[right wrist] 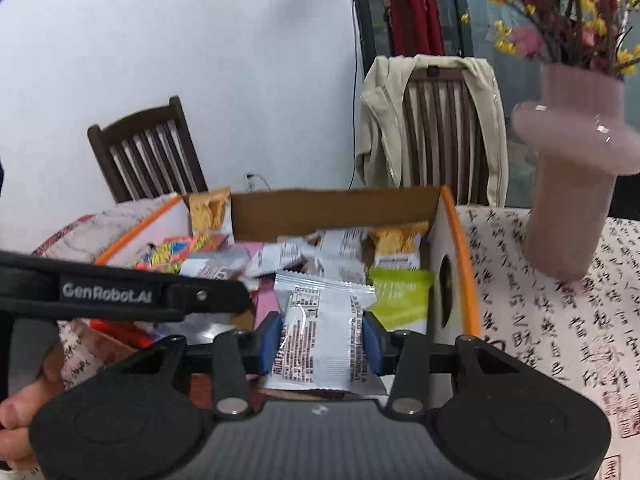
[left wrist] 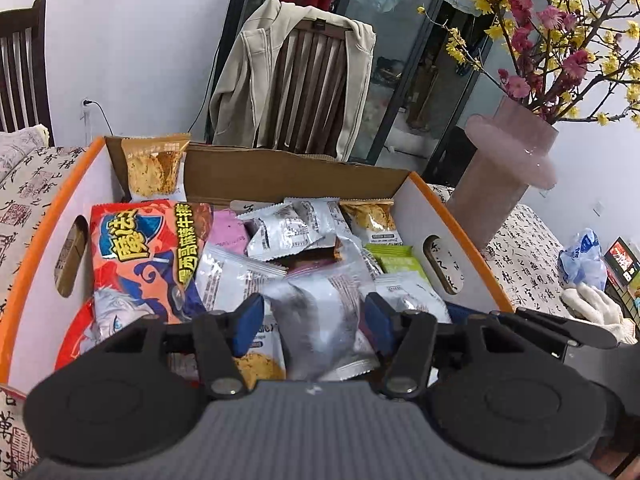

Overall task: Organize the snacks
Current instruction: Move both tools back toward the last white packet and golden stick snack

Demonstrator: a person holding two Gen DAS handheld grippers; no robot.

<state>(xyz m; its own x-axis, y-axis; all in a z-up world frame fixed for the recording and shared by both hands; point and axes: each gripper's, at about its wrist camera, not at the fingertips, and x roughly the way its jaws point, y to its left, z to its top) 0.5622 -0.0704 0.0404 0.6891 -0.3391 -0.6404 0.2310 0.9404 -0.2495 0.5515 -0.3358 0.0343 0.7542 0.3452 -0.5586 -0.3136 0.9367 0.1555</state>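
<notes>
R gripper (right wrist: 324, 340) clamps silver packet (right wrist: 320, 336), long axis upright.

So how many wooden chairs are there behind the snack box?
2: a bare chair at the left, and a chair draped with a beige jacket behind the box's far wall.

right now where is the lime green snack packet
In the right wrist view the lime green packet lies in the box by its right wall, below a golden cracker packet.
</notes>
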